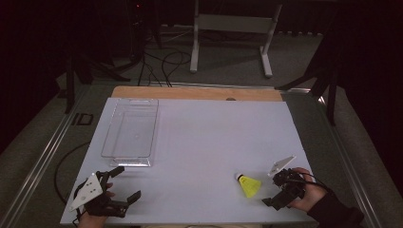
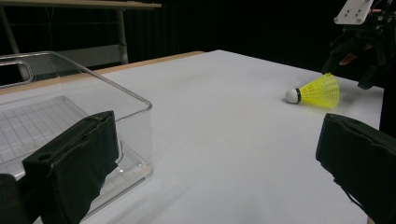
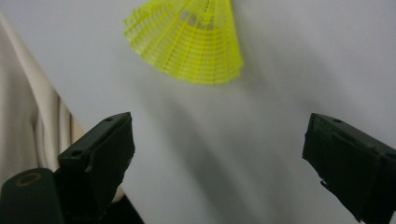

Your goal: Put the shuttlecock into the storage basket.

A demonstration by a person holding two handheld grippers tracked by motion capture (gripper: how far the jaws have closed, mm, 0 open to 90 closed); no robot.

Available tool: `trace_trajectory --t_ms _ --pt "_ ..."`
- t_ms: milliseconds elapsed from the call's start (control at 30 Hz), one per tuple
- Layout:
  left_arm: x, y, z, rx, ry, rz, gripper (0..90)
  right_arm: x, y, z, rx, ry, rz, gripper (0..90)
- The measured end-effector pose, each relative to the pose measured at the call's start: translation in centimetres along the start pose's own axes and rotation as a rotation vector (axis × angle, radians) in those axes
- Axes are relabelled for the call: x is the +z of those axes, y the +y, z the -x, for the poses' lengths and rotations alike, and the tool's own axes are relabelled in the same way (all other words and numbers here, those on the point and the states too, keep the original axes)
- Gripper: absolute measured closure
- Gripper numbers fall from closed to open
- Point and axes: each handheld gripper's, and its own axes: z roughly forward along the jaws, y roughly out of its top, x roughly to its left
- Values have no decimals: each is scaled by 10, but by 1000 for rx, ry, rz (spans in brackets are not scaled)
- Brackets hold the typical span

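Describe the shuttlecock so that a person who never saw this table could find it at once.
Look at the white table, near its front right corner, just ahead of the right gripper. There the shuttlecock lies on its side. It is the only bright yellow thing, with a mesh skirt and a white rounded tip, unlike the clear plastic tray at far left.

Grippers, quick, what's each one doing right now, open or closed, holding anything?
Left gripper: open, holding nothing, near the clear tray.
Right gripper: open, holding nothing, just behind the yellow shuttlecock.
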Motion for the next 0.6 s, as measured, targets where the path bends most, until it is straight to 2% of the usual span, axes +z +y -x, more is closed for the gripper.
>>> trace_trajectory --t_ms 100,133,167,233,333,367,533,567,600 --pt "0 0 0 3 0 -4 0 0 2 0 0 16 -12 92" --pt "0 0 0 3 -2 -3 0 0 5 0 3 4 -30 92" --pt "0 0 0 3 -2 -3 0 1 5 1 3 18 -52 92" --pt "0 0 0 3 -1 -4 0 2 8 3 11 -3 -73 92" --pt "0 0 0 3 -1 -3 0 3 10 4 5 7 -83 92" --pt "0 0 1 3 -1 -3 0 3 13 4 5 18 -103 92" --pt "0 0 1 4 -2 -5 0 3 17 7 -5 10 -114 93" --pt "1 0 0 3 -4 -5 0 3 20 7 -5 8 -114 129" --pt "1 0 0 3 -4 -5 0 3 20 7 -5 8 -114 129"
